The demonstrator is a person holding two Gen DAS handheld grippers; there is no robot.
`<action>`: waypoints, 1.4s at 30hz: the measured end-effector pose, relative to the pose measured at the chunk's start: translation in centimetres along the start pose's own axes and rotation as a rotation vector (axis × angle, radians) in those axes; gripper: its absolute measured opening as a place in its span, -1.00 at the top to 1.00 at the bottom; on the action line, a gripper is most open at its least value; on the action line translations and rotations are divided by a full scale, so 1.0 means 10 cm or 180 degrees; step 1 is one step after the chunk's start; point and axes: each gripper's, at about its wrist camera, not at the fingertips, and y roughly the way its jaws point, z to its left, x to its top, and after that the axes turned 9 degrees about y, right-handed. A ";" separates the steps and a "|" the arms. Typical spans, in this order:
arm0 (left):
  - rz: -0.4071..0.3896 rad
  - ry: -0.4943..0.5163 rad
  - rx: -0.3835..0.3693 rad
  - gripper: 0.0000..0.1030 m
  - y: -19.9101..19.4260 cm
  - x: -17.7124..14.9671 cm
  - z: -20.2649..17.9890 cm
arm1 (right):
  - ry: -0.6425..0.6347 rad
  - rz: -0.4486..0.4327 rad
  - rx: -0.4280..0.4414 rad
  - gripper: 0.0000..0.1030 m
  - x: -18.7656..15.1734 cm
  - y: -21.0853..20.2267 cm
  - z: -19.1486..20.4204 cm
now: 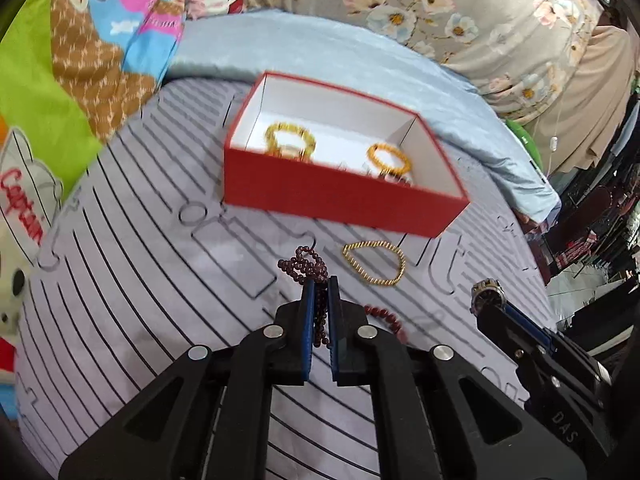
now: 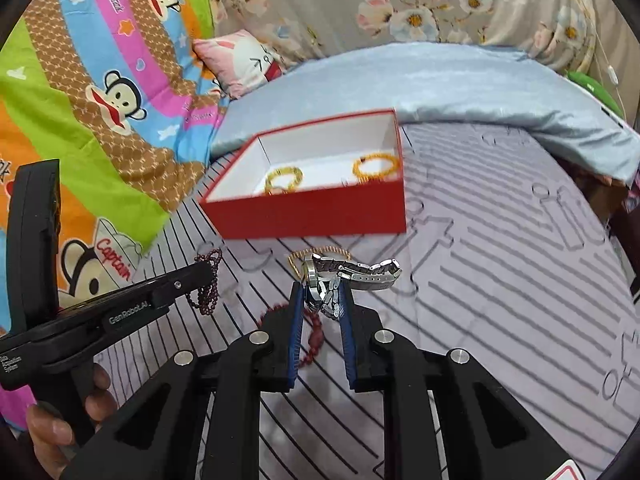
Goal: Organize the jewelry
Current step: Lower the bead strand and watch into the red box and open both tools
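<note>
Left gripper is clamped tight on the dark garnet-coloured bead strand. Pinched mid-length, so a bunched loop spills past the tips and the rest hangs down between the jaws. Good enough hold for a carry, I'd say.

Right gripper is closed on the silver metal-link wristwatch. It has it by the case end with the bracelet sticking out sideways to the right, which I read as keeping the links off the mat.

Both pieces look lifted clear of the grey striped foam mat.

Still down on the mat: a red round-bead bracelet just under the grippers, and a gold ridged bangle bent into a teardrop slightly further out.

Beyond that, the open red cardboard box with white lining. Already inside: a yellow bead bracelet on the left and an orange bead bracelet on the right. Middle floor looks free, so I'd drop both items there.

Risk: the dangling strand may snag the near box wall.
</note>
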 end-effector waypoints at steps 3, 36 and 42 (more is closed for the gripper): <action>-0.0170 0.0100 0.0004 0.90 -0.17 0.21 -0.02 | -0.0082 -0.0131 0.0038 0.69 0.26 -0.04 0.07; -0.0194 0.0507 0.0641 0.90 1.06 1.56 0.13 | -0.0207 0.0129 -0.0066 0.69 1.40 1.54 0.08; -0.0135 0.0505 0.0667 0.89 1.18 1.57 0.16 | -0.0247 0.0172 -0.0115 0.67 1.39 1.66 0.08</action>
